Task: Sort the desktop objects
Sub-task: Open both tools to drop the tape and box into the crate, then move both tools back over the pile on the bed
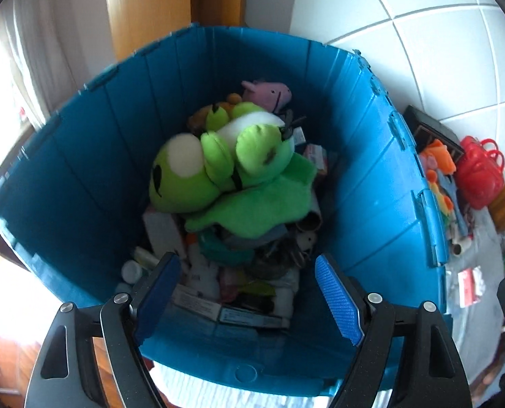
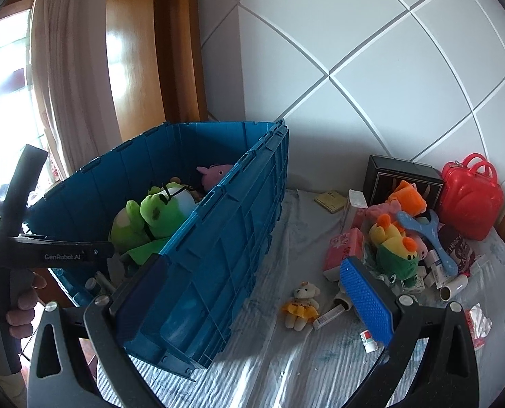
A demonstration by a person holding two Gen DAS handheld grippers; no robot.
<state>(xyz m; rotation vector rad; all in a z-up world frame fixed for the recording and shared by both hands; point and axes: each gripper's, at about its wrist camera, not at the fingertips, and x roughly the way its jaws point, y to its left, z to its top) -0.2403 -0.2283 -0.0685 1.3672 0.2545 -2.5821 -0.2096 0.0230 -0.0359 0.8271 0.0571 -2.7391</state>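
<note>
A deep blue plastic crate holds a green frog plush, a purple pig plush and several boxes and tubes beneath. My left gripper is open and empty, hovering over the crate's near end. My right gripper is open and empty beside the crate, above the bedsheet. A small teddy in a yellow dress lies just ahead of it. A pile with a rainbow-green plush, a blue slingshot and an orange plush lies to the right.
A red toy case and a black box stand against the white tiled wall. A pink packet, tubes and small boxes litter the sheet. The left gripper's handle and the hand show at left. A curtain and wooden frame stand behind the crate.
</note>
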